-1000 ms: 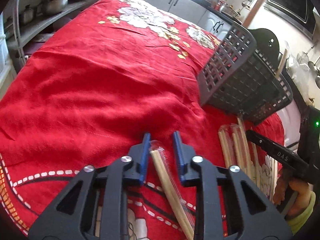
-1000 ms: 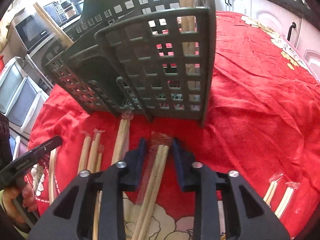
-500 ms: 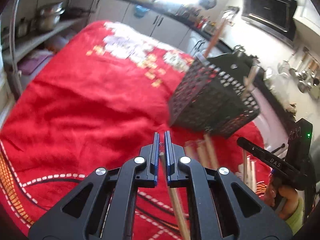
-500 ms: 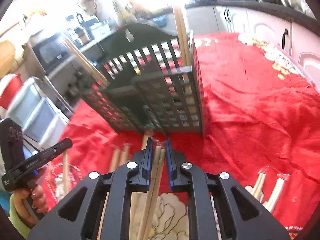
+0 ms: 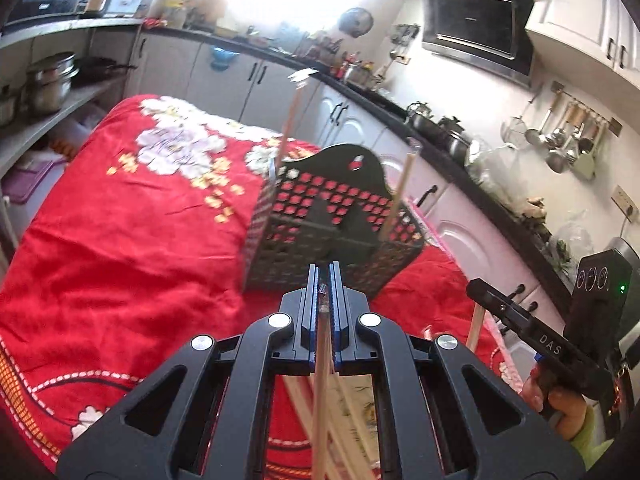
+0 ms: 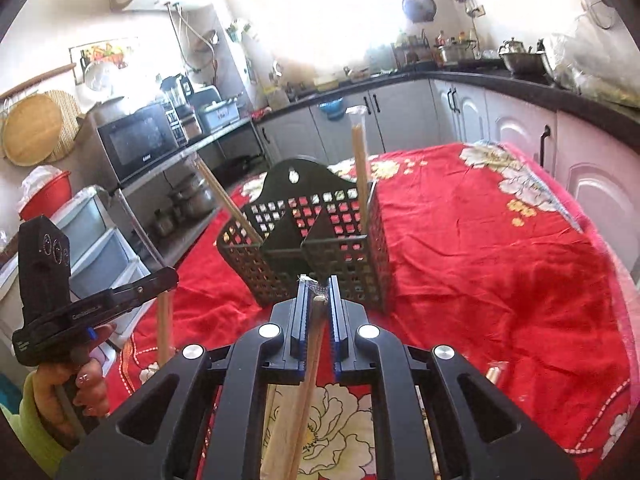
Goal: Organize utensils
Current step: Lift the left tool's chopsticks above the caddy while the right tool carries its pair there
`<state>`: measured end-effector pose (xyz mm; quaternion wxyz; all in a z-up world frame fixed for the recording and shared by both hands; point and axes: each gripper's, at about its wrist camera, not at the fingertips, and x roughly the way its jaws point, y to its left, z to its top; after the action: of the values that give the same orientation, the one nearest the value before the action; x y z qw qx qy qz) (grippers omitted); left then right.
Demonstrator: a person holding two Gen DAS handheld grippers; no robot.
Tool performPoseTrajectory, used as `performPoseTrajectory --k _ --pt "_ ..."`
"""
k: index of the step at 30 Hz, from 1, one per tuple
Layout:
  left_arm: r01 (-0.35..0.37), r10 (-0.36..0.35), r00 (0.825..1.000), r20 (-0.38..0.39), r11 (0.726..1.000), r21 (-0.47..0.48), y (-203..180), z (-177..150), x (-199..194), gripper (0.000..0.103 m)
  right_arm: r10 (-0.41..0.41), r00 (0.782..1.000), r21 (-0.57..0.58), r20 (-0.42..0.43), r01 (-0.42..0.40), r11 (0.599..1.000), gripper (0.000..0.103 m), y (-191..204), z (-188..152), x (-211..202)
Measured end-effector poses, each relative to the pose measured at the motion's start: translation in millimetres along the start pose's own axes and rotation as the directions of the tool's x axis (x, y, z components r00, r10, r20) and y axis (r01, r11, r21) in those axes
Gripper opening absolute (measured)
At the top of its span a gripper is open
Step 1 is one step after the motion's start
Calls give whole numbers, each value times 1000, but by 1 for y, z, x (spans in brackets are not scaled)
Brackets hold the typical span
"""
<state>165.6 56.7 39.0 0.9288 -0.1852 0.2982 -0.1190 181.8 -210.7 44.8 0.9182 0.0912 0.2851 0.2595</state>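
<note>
My left gripper [image 5: 324, 271] is shut on a wrapped pair of wooden chopsticks [image 5: 320, 384], which hangs down under the jaws above the red cloth. My right gripper [image 6: 317, 283] is likewise shut on a second wrapped pair of chopsticks [image 6: 304, 384] that slants down toward the camera. Both grippers are raised and point at the dark perforated utensil basket [image 5: 332, 236] [image 6: 308, 240], a short way in front of them. Two chopstick packs [image 6: 360, 168] [image 6: 228, 200] stand upright in the basket. In the left wrist view the right gripper [image 5: 476, 290] shows at the right edge.
The table wears a red flowered cloth [image 6: 480, 248]. More wrapped chopsticks lie on it below the left gripper [image 5: 356, 420] and at the near right [image 6: 494, 374]. Kitchen cabinets [image 5: 256, 76], a shelf with pots [image 5: 48, 80] and a microwave [image 6: 138, 140] surround the table.
Both grippers closed on the chopstick packs that lay between their jaws and lifted them off the cloth. Both views rose and tilted up, so the basket now sits lower and farther away.
</note>
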Motion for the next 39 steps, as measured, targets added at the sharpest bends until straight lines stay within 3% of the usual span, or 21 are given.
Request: performPoseTrajectory --k 18,39 --pt "89 -94 994 48 990 111 -56 31 0 1 -36 987 9 156 35 999 6 -15 13 -53" --pt "202 -227 966 122 961 188 -106 100 -6 0 -3 952 -76 306 28 997 6 10 73 -66"
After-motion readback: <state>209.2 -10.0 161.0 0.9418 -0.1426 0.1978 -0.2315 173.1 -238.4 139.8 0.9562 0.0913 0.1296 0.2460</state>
